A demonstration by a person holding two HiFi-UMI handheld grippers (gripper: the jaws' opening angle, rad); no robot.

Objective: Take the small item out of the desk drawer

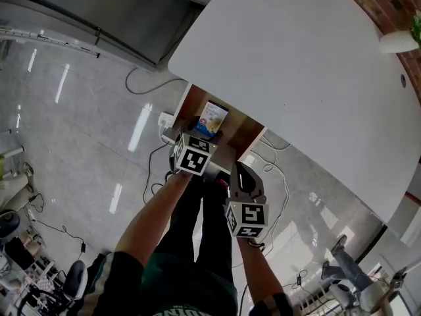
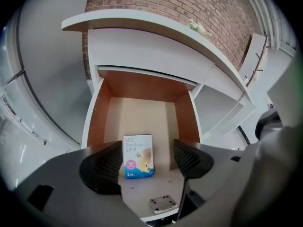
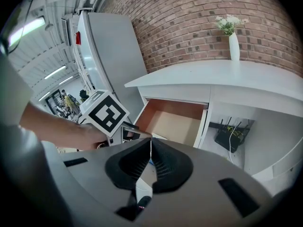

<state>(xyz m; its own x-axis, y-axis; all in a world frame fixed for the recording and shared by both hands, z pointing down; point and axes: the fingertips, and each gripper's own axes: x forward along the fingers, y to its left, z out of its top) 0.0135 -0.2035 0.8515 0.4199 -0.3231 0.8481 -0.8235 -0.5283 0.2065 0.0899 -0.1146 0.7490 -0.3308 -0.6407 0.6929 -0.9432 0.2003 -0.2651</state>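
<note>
In the head view the white-fronted desk drawer with red-brown wooden sides (image 1: 245,131) is already pulled out from under the white desk top (image 1: 296,64). The small blue-and-white cardboard box (image 1: 212,119) lies inside it, just ahead of the tips of the left gripper (image 1: 197,133). The right gripper (image 1: 240,170) hangs further back, to the right of the left one and clear of the drawer. So the opening is done, while the grasp and the lift-out are left to do. In the left gripper view the jaws stand wide with no pad touching anything. The box is on the pale drawer floor just beyond them, inside the gap and closer to the left jaw. Its face reads "HYNAUT" and "Bandage", with a pink disc bearing the character "大" and a "2" at the lower left; the smaller print is too fine to read. In the right gripper view the jaws are pressed together with nothing between them. The open drawer lies ahead and slightly right of their tips, and the left gripper's marker cube sits off to the left.
</note>
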